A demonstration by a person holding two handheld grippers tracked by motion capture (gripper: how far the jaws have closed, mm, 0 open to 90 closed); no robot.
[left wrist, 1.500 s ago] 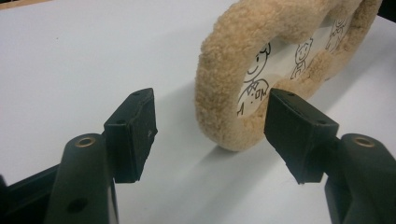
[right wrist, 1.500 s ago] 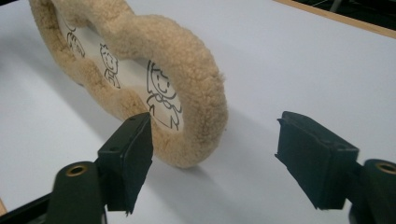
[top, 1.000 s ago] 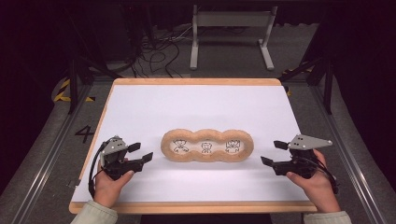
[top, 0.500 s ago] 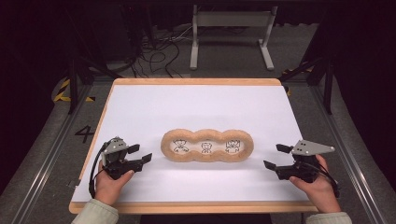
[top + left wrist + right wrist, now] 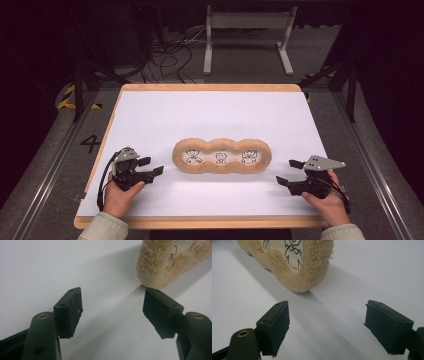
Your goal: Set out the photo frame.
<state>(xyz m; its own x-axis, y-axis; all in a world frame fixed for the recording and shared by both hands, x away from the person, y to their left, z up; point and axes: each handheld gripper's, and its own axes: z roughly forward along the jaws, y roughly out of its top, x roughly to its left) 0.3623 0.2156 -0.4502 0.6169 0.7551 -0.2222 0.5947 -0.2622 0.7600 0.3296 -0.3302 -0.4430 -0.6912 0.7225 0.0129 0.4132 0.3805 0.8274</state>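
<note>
A tan, fleecy three-lobed pad printed with small cartoon figures lies flat near the middle of the white table, its long side facing the person. The left gripper sits low just off the pad's left end, jaws spread wide and empty; the right gripper waits near the right end, also wide open with nothing between its jaws. The soft rim looks likely to fold or slip if either jaw pinches only the fleece edge, leaving the pad dragged rather than lifted.
</note>
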